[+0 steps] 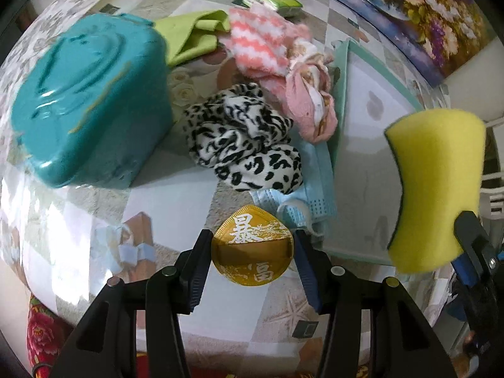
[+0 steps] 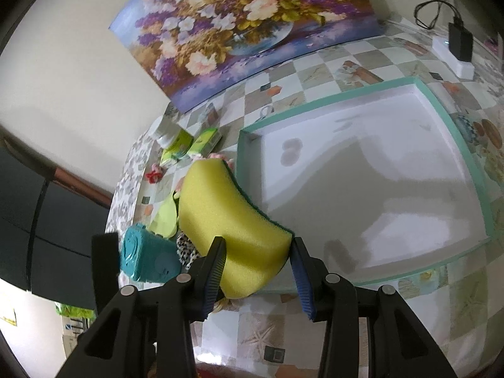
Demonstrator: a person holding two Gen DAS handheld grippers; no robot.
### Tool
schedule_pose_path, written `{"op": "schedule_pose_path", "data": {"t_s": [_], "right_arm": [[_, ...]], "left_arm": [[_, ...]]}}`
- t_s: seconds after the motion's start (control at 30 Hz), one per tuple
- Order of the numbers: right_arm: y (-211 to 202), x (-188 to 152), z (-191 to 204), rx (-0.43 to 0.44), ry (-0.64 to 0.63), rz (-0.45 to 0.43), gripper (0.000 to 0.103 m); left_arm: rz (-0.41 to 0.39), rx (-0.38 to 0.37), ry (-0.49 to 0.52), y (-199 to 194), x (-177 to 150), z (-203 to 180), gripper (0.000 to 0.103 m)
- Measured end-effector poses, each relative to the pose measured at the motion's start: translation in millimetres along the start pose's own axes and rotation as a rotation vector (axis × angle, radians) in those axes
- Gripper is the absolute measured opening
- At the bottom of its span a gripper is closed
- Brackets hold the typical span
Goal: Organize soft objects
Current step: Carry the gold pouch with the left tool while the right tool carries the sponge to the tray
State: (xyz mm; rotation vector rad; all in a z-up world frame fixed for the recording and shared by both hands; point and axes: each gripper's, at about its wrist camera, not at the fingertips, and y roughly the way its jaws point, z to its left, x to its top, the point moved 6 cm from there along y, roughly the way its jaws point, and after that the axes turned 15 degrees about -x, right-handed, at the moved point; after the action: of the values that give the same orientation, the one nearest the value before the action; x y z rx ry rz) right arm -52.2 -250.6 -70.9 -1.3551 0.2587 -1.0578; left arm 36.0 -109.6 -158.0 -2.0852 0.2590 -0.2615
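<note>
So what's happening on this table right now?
A person is sorting soft items with two tools. The right hand-held gripper is closed on a yellow sponge with a dark green scouring side, held at the near edge of the shallow white tray with a mint-green rim, which looks empty. The left hand-held gripper has its jaws at either side of a gold fabric pouch with white characters. A black-and-white animal-print cloth, pink striped fuzzy socks and a teal plastic box lie on the table.

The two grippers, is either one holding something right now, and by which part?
The right gripper clamps the yellow sponge at one end. The left gripper grips the gold pouch by its two side edges.
</note>
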Motion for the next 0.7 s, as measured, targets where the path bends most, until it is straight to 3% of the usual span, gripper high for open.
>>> {"op": "schedule_pose_path", "data": {"t_s": [0.37, 0.5, 0.7], "right_arm": [[1, 13, -33, -0.082, 0.071, -0.022, 0.044], [3, 19, -54, -0.092, 0.146, -0.015, 0.044], [14, 23, -108, -0.148, 0.315, 0.019, 0.044]], "left_arm": [[-0.156, 0.073, 0.034, -54, 7, 1, 0.053], [-0.240, 0.069, 0.128, -68, 15, -23, 0.053], [-0.235, 0.052, 0.292, -51, 13, -72, 0.053]]}}
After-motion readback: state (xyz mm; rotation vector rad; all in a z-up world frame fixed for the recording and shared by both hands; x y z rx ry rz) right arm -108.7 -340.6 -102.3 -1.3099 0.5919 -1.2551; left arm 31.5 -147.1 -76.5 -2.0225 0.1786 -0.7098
